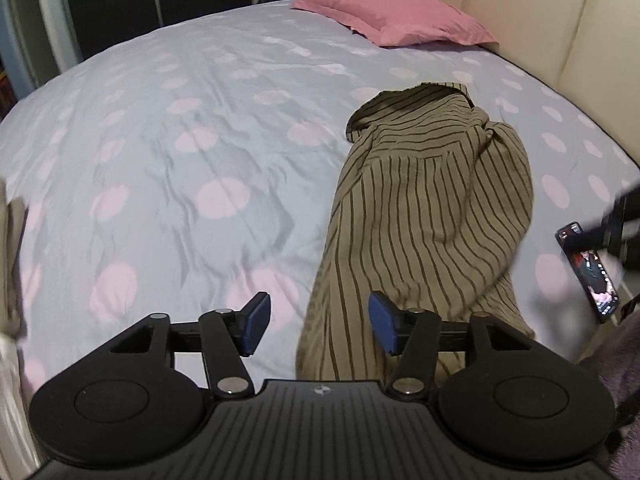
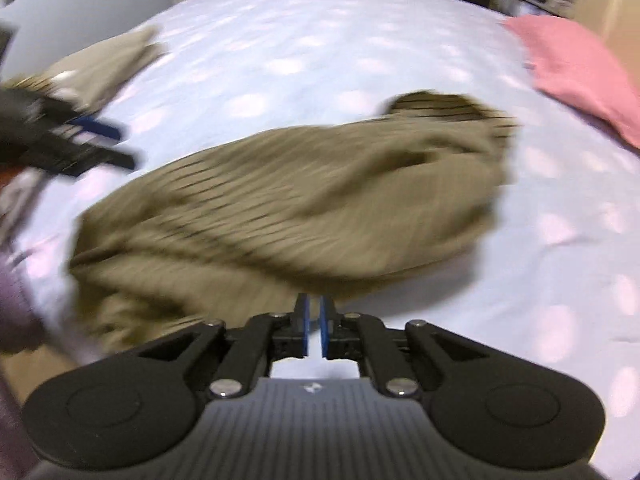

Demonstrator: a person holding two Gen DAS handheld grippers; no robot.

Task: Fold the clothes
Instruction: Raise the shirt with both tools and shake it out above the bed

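my left gripper (image 1: 316, 326) hangs above the bed with its blue pads spread well apart and nothing between them; the near edge of the striped olive shirt (image 1: 432, 208) lies under the right pad's side. the shirt sits bunched lengthwise on the pale blue sheet with pink dots (image 1: 160, 160), its collar end toward the pink pillow (image 1: 396, 20) by the cream headboard (image 1: 520, 8). a phone (image 1: 588, 272) with a lit screen lies just beside the shirt. my right gripper (image 2: 314, 326) has its pads parted by only a narrow slit, gripping nothing; the blurred shirt lies just beyond its tips. a folded beige garment (image 2: 108, 64) rests at the far edge of the bed.
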